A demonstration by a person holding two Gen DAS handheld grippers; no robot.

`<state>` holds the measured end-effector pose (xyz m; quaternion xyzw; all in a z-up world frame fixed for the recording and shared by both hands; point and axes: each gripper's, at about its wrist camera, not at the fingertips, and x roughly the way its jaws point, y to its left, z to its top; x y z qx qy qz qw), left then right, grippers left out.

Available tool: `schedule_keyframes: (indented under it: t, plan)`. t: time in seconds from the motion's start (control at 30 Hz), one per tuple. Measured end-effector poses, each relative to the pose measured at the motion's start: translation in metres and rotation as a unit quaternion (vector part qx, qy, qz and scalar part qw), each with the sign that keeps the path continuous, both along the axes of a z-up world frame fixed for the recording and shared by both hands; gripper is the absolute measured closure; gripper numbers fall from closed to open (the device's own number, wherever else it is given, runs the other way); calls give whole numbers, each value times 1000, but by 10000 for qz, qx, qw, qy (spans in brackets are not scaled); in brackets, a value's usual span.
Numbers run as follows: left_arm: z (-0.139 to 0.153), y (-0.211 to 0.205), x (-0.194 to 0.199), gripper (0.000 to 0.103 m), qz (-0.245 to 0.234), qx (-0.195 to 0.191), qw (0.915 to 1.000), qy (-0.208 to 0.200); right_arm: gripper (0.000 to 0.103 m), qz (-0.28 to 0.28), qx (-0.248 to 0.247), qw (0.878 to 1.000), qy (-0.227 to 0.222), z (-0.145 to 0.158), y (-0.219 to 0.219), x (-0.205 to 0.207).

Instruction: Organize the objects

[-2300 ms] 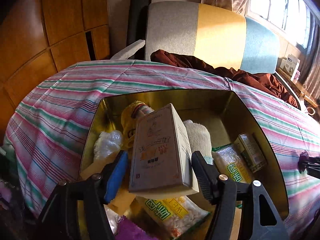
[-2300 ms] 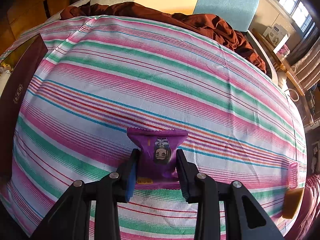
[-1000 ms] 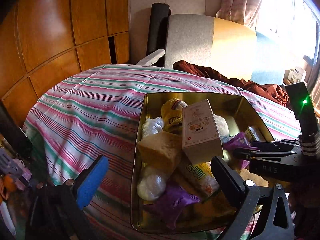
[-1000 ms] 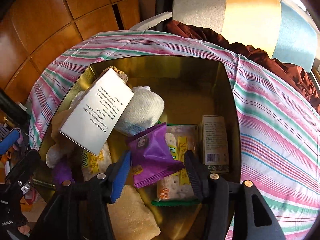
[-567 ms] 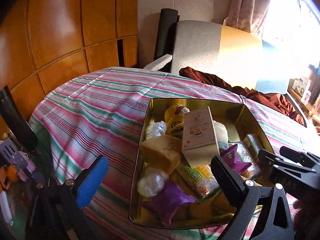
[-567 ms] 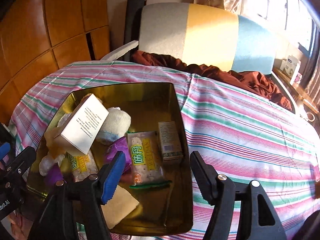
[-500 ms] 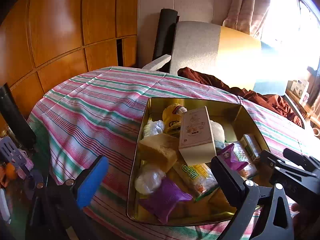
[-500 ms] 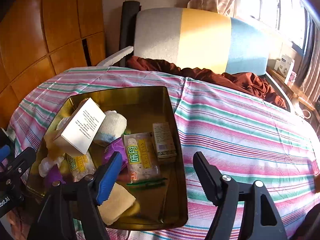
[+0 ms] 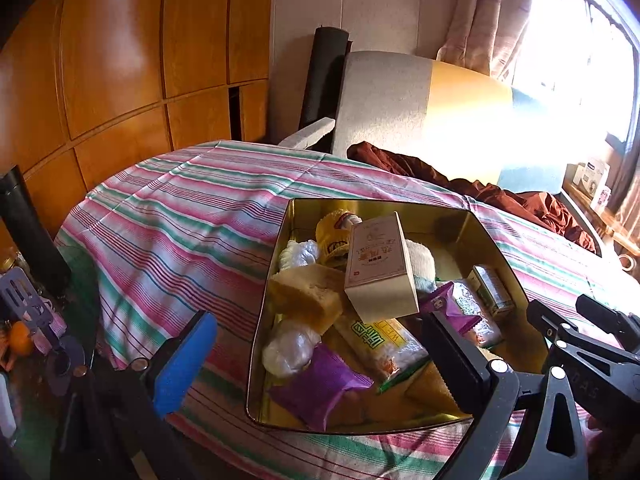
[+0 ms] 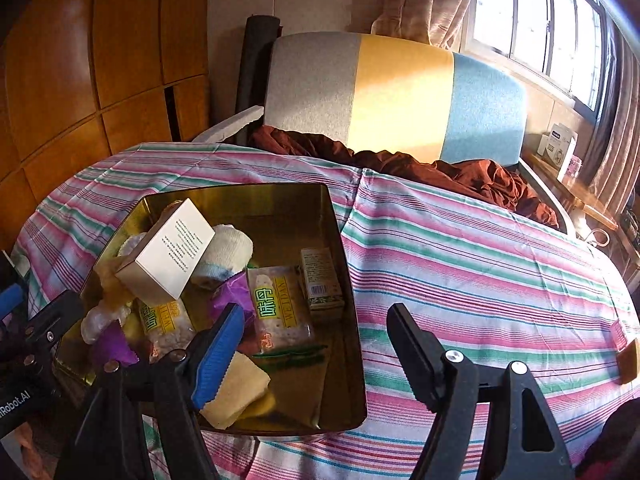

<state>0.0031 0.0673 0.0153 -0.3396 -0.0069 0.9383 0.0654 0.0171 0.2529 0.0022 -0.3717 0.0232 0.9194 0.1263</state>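
A gold metal tin (image 9: 372,205) (image 10: 356,360) sits on the striped tablecloth and holds several items. A beige box (image 9: 380,268) (image 10: 168,254) lies tilted on top. Around it are a white sock roll (image 10: 226,256), purple snack packets (image 9: 320,386) (image 10: 230,292), green-lettered cracker packs (image 10: 280,304), a small green box (image 10: 322,280) and sponges (image 10: 236,392). My left gripper (image 9: 316,360) is open and empty, above the tin's near left corner. My right gripper (image 10: 316,344) is open and empty, above the tin's near right corner.
The striped tablecloth (image 10: 480,264) extends right of the tin. An orange item (image 10: 628,360) lies at its far right edge. A sofa (image 10: 400,92) with a brown blanket (image 10: 460,174) stands behind. Clutter and a dark cylinder (image 9: 32,236) stand left of the table.
My right gripper carried the purple packet to the tin, let it go there and drew back open. My left gripper let go of the beige box, opened and drew back.
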Motion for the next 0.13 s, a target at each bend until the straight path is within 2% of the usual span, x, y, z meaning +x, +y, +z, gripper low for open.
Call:
schedule_keyframes:
  t: [0.13]
  plan:
    - [0,-1,1,1,2,-8,10000,32,28,29,9,10000,-52,-3,-2,-1]
